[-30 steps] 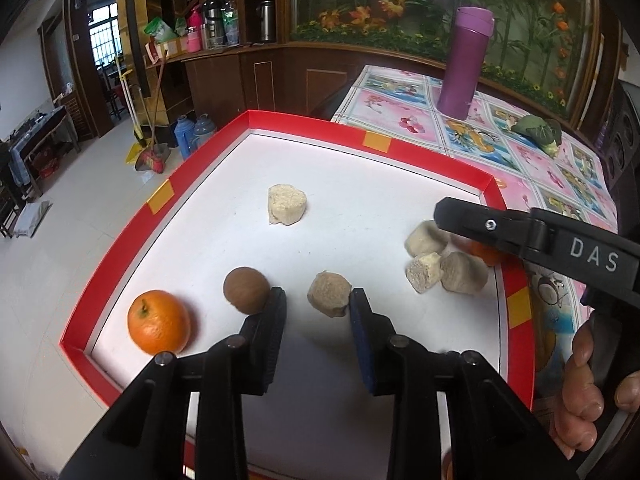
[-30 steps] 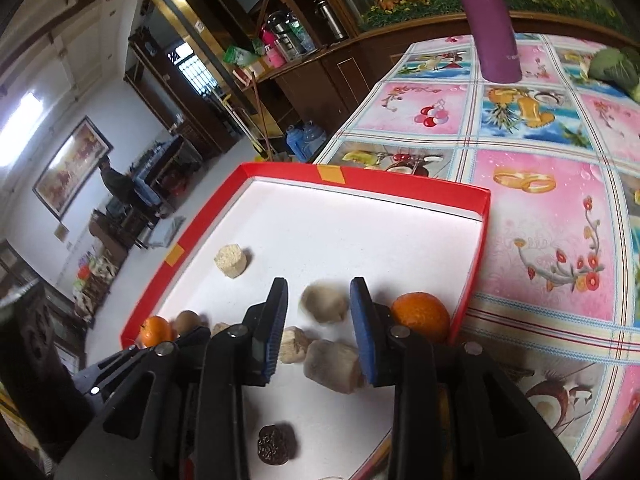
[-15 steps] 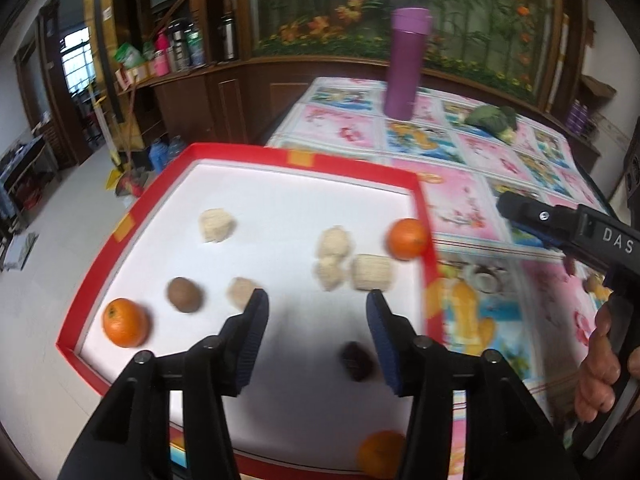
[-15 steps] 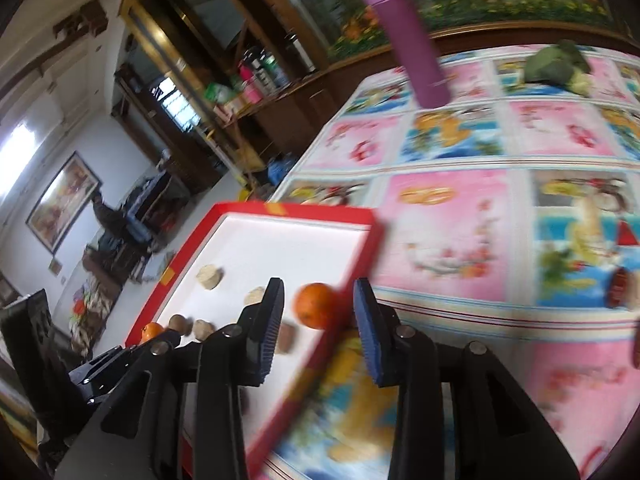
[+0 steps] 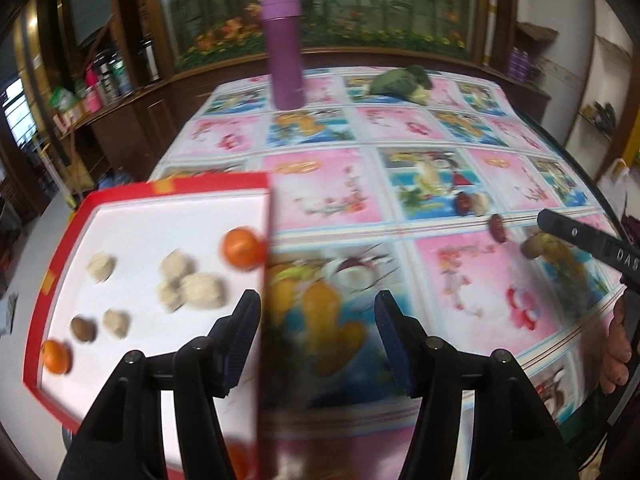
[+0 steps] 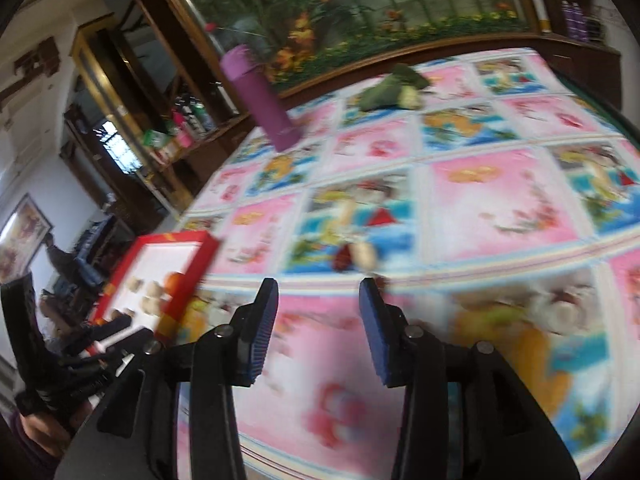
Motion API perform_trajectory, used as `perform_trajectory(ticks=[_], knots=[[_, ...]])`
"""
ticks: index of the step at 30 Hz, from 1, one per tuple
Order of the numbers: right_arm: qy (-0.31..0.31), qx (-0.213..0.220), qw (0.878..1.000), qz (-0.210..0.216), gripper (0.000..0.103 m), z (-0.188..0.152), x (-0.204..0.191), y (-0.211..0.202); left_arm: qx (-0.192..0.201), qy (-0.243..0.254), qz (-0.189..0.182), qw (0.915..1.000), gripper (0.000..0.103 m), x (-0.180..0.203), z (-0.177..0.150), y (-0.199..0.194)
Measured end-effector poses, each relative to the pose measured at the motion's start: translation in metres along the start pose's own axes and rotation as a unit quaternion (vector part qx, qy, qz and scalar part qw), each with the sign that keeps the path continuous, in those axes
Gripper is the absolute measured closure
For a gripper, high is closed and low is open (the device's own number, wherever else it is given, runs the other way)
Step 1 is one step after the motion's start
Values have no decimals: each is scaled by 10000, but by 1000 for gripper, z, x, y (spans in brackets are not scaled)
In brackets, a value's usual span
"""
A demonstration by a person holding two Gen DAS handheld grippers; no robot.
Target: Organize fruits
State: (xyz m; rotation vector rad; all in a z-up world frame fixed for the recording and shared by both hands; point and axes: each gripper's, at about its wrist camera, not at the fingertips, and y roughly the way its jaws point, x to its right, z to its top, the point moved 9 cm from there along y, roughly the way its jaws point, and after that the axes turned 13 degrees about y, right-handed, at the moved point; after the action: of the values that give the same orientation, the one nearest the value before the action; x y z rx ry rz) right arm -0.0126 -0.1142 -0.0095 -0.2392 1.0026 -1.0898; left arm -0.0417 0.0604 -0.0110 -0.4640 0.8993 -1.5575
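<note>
A red-rimmed white tray (image 5: 208, 186) lies at the left and holds two oranges (image 5: 240, 248), a brown round fruit (image 5: 83, 329) and several pale lumps (image 5: 200, 290). On the patterned tablecloth to the right lie a dark red fruit beside a pale one (image 5: 472, 203), another dark red fruit (image 5: 498, 229) and a brownish one (image 5: 532, 247). My left gripper (image 5: 318, 336) hangs over the tray's right rim, its jaws opening with nothing between them. My right gripper (image 6: 318, 320) hovers above the cloth, jaws opening and empty, just short of the red and pale pair (image 6: 356, 256). In the right wrist view the tray (image 6: 180, 276) is at the left.
A tall purple flask (image 5: 284, 50) stands at the table's far side, with a green leafy bundle (image 5: 400, 80) to its right. Wooden cabinets and a flower mural run behind. A hand (image 5: 618, 352) holds the right gripper's handle at the edge of the left wrist view.
Both grippers swung right, away from the tray's middle and toward the tablecloth. Their jaws widened. The loose fruits on the cloth came into view.
</note>
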Motion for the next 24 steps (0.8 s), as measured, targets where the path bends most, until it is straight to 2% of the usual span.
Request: perform_trajectory(ticks=[6,11,19,24], knots=[[-120,-1,9991,-403,59,5,37,-14,52,288,-168,9994,44,31,28,10],[85,-39,9990,-437,59,8,52,-12,-4,290,-251,9993,44,40,33,18],[-532,-171,9979,-335,59,12,17,10,-100,148,-187,9997,44,32,35,26],[-930,-486,9915,-764,59,6,8,40,-79,172,-179,9997,44,33,41,27]])
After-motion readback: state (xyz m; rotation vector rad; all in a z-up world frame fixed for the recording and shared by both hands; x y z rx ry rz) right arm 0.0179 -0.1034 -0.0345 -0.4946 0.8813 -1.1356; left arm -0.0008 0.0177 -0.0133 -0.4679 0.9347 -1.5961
